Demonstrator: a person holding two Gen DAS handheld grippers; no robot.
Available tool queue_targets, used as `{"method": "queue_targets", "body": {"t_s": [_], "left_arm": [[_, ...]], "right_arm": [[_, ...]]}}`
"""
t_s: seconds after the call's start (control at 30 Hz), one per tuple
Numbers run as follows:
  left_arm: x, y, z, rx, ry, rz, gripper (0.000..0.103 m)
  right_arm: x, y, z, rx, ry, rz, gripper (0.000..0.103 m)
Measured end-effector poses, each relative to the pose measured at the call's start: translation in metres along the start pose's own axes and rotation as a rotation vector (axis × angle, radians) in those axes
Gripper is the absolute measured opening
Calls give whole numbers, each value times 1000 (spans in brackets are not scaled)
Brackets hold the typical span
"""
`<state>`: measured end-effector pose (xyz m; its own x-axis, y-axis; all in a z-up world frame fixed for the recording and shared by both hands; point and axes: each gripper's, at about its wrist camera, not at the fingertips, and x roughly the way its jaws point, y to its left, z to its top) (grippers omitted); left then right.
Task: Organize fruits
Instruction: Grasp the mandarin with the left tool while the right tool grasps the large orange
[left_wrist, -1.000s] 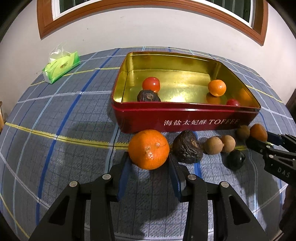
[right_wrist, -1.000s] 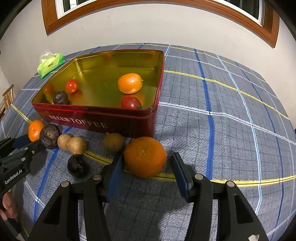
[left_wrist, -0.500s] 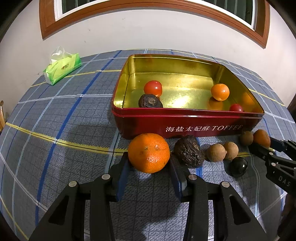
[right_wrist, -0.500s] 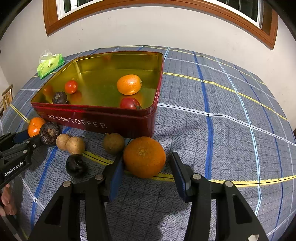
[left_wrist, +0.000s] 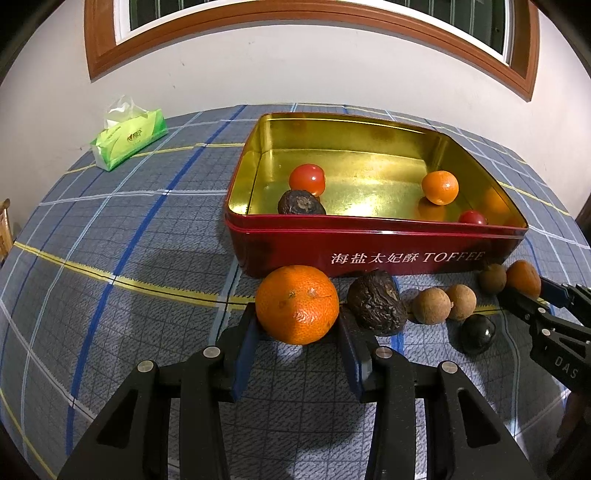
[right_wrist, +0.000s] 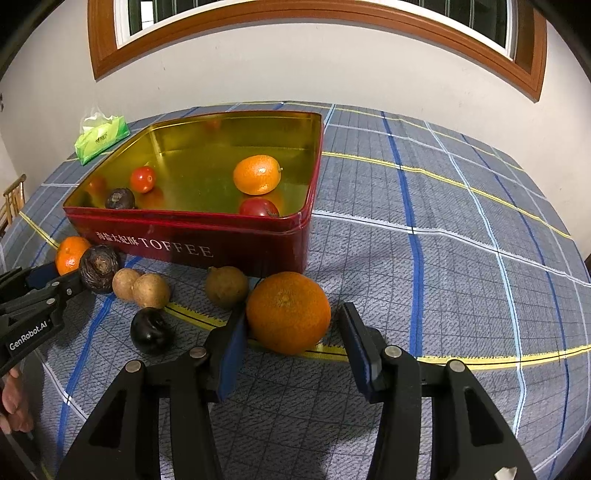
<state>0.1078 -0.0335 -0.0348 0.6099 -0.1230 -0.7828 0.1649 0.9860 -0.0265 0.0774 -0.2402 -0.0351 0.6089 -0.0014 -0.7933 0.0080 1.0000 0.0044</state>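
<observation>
While both fingers (left_wrist: 246, 334) flank it, orange (left_wrist: 297, 304) sits between.

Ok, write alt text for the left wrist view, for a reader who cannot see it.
The left hand-held gripper clamps a round orange mandarin on a blue plaid tablecloth, just in front of a red rectangular toffee tin with a gold inside. The tin holds four small fruits; more brown and dark fruits lie along its front.
</observation>
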Motion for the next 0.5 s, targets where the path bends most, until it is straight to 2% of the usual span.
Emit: {"method": "queue_targets", "body": {"t_s": [0.1,0.2,0.5], "left_arm": [[0,0,0,1,-3,1,42],[-1,0,0,5,-6,5,42],[-2,0,0,9,-8,10,42]], "right_arm": [[0,0,0,-1,0,-1,46],[-1,0,-1,-4,-2,4,40],[-1,1,-1,-5,-5,2,39]]}}
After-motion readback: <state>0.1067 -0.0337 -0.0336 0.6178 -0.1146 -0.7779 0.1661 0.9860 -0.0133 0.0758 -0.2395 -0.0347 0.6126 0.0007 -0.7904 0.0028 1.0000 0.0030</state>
